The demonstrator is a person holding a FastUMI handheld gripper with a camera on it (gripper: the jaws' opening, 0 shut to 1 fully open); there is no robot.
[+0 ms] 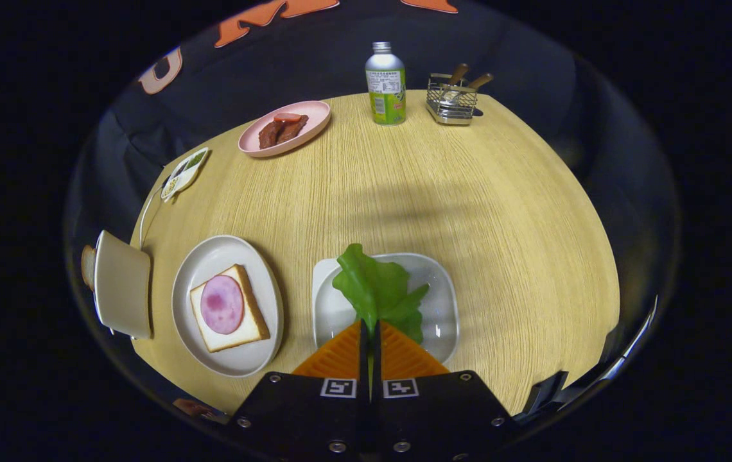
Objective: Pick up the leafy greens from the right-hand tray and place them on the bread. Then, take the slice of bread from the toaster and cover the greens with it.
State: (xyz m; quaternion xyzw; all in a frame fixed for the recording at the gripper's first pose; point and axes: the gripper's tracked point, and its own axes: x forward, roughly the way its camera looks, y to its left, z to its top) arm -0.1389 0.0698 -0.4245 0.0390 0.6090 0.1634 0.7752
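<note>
The lettuce leaf (pixel 375 289) is being pinched between the closed fingers of the gripper (pixel 370 326), over the clear tray (pixel 446 301). The bread (pixel 228 308) with ham is lying on the plate (pixel 202 263) beside it.

The gripper (pixel 370 330) shows as two flat fingers that taper forward into one wedge, their surfaces ribbed with fine parallel grooves. The fingers sit pressed close, a thin dark slit between them, meeting near the stem end of the lettuce leaf (pixel 375 289). Behind the fingers, on the side away from the leaf, sit two black blocks with bevelled outer corners, forming a broad trapezoid body. Each block carries a small square black-and-white fiducial marker at its inner front corner, one either side of the slit. Round silver screw heads dot the blocks: near the front corners, along the outer edges, and two by the slit at the back.
</note>
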